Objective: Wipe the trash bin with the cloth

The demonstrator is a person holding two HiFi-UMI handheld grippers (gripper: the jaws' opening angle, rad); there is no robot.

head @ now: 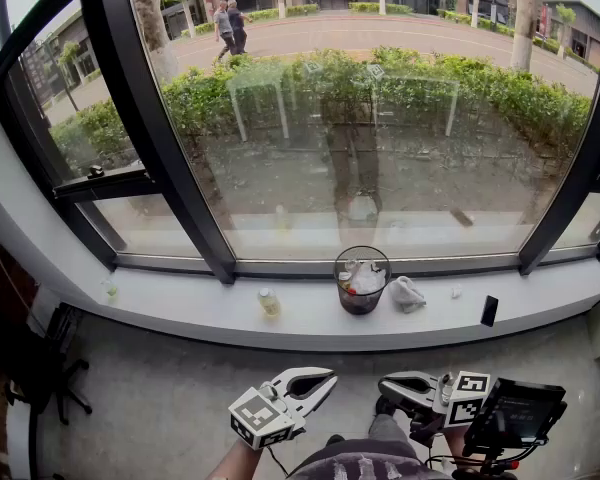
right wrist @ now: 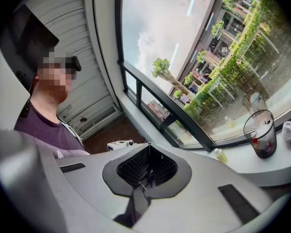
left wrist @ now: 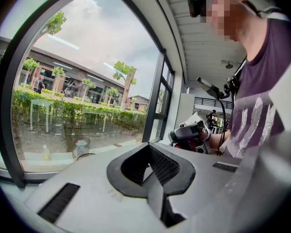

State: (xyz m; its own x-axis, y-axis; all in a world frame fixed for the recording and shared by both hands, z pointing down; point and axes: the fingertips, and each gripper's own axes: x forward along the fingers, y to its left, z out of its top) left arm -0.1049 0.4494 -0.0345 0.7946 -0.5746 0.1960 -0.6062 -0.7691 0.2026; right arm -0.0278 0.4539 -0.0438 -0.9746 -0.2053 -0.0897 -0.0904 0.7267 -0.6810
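We judge the task not yet begun: our left gripper [head: 327,377] and right gripper [head: 385,387] hang low, jaws pressed together and empty, well apart from the window sill [head: 180,308] — there the trash bin [head: 361,280] stands, the cloth [head: 407,293] just beside it.

Open sill [head: 180,308] between bottle [head: 269,302] and trash bin [head: 362,280] — cloth [head: 408,293] flanks its right

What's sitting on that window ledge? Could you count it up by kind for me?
On the ledge:
Bin: 1
Cloth: 1
Bottle: 1
Black slab, maybe a phone: 1
Small bits, too small to tell: 2
Total: 6
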